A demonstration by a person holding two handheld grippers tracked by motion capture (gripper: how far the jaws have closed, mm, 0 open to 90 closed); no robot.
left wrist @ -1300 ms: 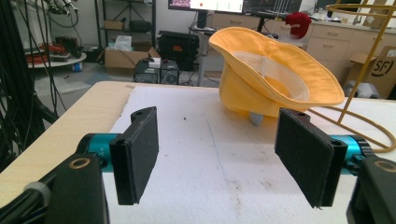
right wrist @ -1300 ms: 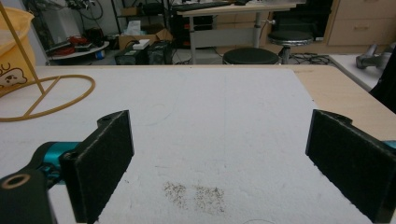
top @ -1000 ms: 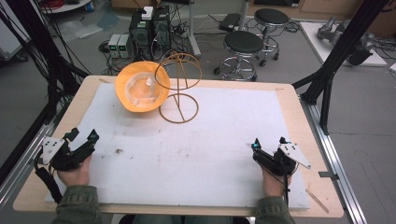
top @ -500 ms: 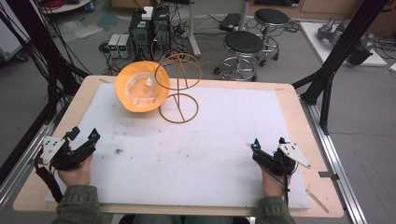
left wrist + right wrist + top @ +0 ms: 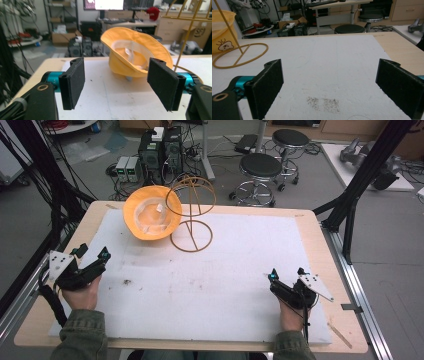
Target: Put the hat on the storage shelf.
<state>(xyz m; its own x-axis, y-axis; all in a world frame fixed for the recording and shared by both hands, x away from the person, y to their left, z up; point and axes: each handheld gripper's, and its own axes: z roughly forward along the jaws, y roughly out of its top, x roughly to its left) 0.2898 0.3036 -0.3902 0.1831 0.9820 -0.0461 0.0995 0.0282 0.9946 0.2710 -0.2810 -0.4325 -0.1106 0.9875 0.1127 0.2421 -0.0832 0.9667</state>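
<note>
Left gripper hovering at left edge of surface, fingers spread wide, holding nothing, aiming at yellow bucket hat. Hat lying upturned at far left, touching gold wire hat stand. Next, likely reaching forward, pinching brim. Plenty of open room in middle. Right gripper waiting near front right edge, fingers released.

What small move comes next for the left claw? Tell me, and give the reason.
Probably ease the left claw forward toward the yellow hat. Its jaws stand wide open with nothing between them, and in the left gripper view the hat lies straight ahead, brim up, beside the wire stand, well apart from the pads. The right claw rests open, far from both.
</note>
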